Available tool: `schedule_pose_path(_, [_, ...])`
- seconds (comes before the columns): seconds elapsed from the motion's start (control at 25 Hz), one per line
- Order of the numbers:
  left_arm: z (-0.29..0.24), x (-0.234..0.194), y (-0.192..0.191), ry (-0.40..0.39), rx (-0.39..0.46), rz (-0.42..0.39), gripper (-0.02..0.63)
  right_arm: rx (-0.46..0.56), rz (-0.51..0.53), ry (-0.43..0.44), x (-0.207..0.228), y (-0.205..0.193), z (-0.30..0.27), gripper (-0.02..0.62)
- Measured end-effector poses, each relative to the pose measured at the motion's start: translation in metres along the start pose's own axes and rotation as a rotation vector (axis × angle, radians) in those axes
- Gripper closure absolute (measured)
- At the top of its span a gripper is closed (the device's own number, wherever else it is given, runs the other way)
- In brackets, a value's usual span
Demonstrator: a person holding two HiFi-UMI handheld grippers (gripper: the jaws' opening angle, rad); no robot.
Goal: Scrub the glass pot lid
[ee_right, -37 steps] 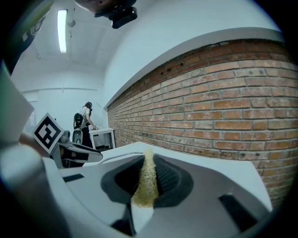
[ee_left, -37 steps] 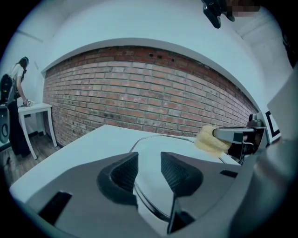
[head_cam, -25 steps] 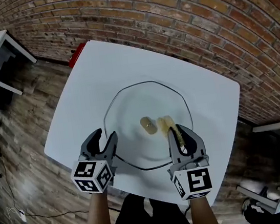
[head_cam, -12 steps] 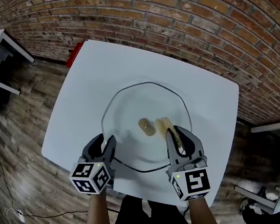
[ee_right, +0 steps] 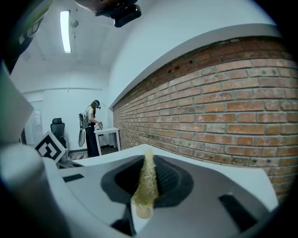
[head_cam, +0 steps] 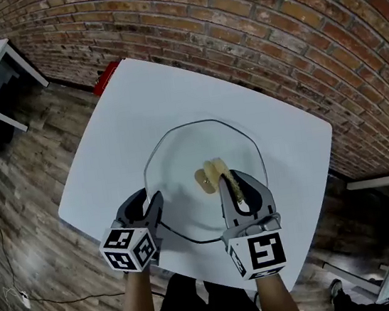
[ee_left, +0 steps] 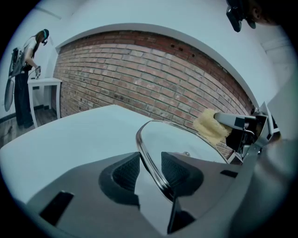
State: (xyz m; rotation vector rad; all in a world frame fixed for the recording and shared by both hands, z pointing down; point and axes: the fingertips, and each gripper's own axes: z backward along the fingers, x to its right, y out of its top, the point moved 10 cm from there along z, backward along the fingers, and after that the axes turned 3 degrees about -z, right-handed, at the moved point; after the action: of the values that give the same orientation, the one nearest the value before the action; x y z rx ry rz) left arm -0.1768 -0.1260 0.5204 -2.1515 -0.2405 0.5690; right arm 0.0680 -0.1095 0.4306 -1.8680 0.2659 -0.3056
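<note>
We find the glass pot lid lying flat at the centre of the white table. The left gripper straddles its near rim. Its jaws have just been closing, and a gap shows at each pad. The right gripper is clamped on a yellow sponge, which appears to touch the lid beside the knob.

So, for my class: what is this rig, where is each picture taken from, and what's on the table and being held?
A person, no robot, holds a two-jaw gripper in each hand. One camera sits on the head, looking down; one rides on each gripper, looking along its jaws. On the white table lies a glass lid. The right gripper pinches a yellow sponge near the lid's middle. On the left gripper the jaws have just been closing around the lid's rim, not yet pinching it.
</note>
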Motion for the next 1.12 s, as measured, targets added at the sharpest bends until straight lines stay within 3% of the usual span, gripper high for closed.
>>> schedule_pose_path(0.32, [0.001, 0.002, 0.001, -0.005, 0.001, 0.007, 0.457, -0.036, -0.006, 0.136, -0.049, 0.014, -0.048, 0.537])
schedule_pose_path(0.64, [0.001, 0.000, 0.000, -0.014, 0.005, 0.011, 0.457, -0.107, -0.007, 0.204, -0.072, 0.008, -0.080, 0.537])
schedule_pose_path(0.88, [0.000, -0.002, 0.003, -0.017, 0.006, 0.005, 0.457, -0.215, 0.020, 0.189, -0.074, -0.006, -0.093, 0.537])
schedule_pose_path(1.12, [0.000, -0.004, 0.003, -0.014, 0.007, 0.004, 0.457, -0.294, 0.018, 0.093, -0.044, -0.017, -0.097, 0.537])
